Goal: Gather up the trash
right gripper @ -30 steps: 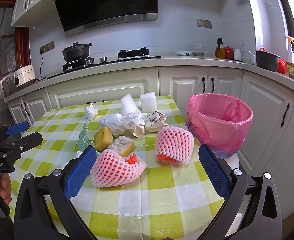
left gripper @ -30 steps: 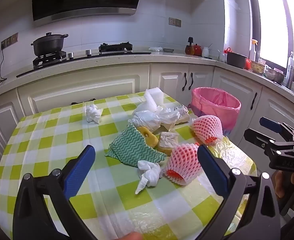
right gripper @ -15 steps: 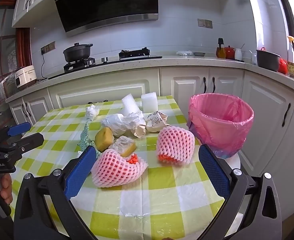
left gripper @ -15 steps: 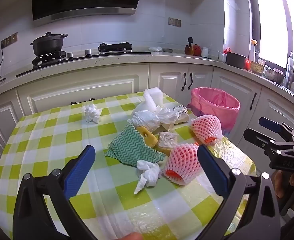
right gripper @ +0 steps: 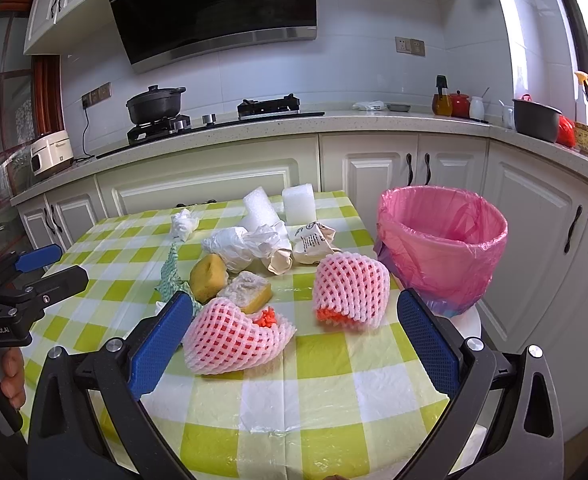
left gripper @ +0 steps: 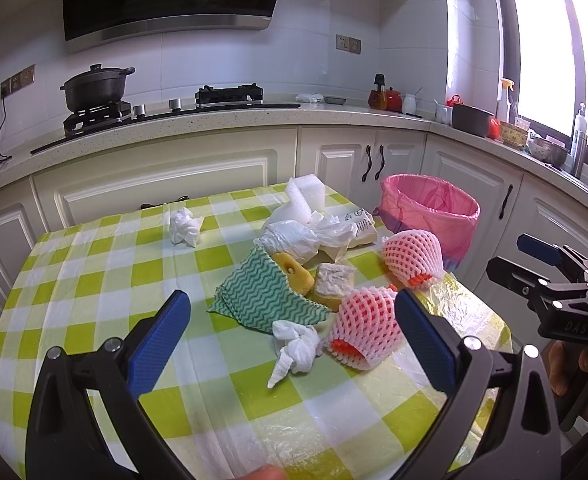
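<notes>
Trash lies in a heap on the green-checked table [left gripper: 93,288]: two pink foam nets [left gripper: 364,330] [right gripper: 350,286], a white tissue wad [left gripper: 296,346], a green wavy cloth [left gripper: 259,294], yellow sponges [right gripper: 209,278], white plastic bags [right gripper: 245,244] and foam blocks [right gripper: 298,204]. A bin with a pink liner [right gripper: 442,240] stands off the table's right side. My left gripper [left gripper: 291,340] is open and empty, above the near table, in front of the tissue wad. My right gripper [right gripper: 289,338] is open and empty, in front of the nearer pink net [right gripper: 233,340].
Another crumpled tissue [left gripper: 185,227] lies apart at the table's far side. White kitchen cabinets and a counter with a black pot [right gripper: 155,104] run behind the table. The table's near edge is just below both grippers.
Both grippers have stayed almost still. The right view has drifted very slightly. Nothing on the table has moved.
</notes>
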`<move>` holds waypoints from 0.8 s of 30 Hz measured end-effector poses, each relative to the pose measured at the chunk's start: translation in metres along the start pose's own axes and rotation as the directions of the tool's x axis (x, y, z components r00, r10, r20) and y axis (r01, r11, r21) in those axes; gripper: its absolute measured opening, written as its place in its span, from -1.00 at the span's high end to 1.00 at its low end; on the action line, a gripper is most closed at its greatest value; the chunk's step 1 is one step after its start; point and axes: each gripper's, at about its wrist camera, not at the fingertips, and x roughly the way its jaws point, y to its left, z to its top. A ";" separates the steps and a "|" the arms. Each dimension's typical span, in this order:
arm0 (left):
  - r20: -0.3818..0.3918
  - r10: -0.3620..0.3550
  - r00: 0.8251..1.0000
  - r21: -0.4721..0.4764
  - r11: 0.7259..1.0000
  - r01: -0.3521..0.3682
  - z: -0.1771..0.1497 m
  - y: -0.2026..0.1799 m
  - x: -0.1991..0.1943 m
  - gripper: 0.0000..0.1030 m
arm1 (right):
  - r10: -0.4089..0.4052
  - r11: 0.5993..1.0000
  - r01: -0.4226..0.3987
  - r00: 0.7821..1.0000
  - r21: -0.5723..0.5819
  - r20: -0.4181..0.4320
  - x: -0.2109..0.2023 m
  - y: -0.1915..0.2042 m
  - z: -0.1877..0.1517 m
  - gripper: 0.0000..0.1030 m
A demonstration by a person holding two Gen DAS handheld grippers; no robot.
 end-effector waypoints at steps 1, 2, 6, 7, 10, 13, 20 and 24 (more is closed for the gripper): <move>0.000 0.000 1.000 0.000 1.000 0.000 0.000 -0.001 0.000 -0.91 | 0.000 1.000 0.000 1.000 -0.001 -0.001 0.000 0.000 0.000 -0.86; 0.001 0.001 1.000 0.000 1.000 -0.001 0.000 -0.001 0.000 -0.91 | 0.000 1.000 0.000 1.000 0.000 -0.001 0.000 0.000 0.000 -0.86; 0.001 0.001 1.000 0.002 1.000 -0.001 -0.001 -0.004 0.000 -0.91 | 0.000 1.000 0.000 1.000 0.000 0.000 0.000 0.000 0.000 -0.86; 0.001 0.001 1.000 0.002 1.000 -0.001 -0.001 -0.005 0.000 -0.91 | 0.001 1.000 -0.001 1.000 0.000 -0.001 0.000 0.000 0.000 -0.86; -0.001 -0.001 1.000 -0.003 1.000 0.001 0.002 0.004 0.000 -0.91 | 0.000 1.000 0.000 1.000 0.000 -0.002 0.000 0.000 0.000 -0.86; -0.001 0.000 1.000 -0.003 1.000 0.000 0.002 0.004 0.000 -0.91 | 0.000 1.000 0.000 1.000 0.000 -0.002 0.000 0.000 0.000 -0.86; 0.000 -0.001 1.000 -0.003 1.000 0.001 0.002 0.004 0.000 -0.91 | 0.001 1.000 -0.001 1.000 0.000 -0.001 0.000 0.000 0.000 -0.86; -0.001 -0.002 1.000 -0.003 1.000 0.002 0.002 0.004 0.000 -0.91 | 0.000 1.000 0.000 1.000 -0.001 -0.002 -0.001 0.001 0.001 -0.86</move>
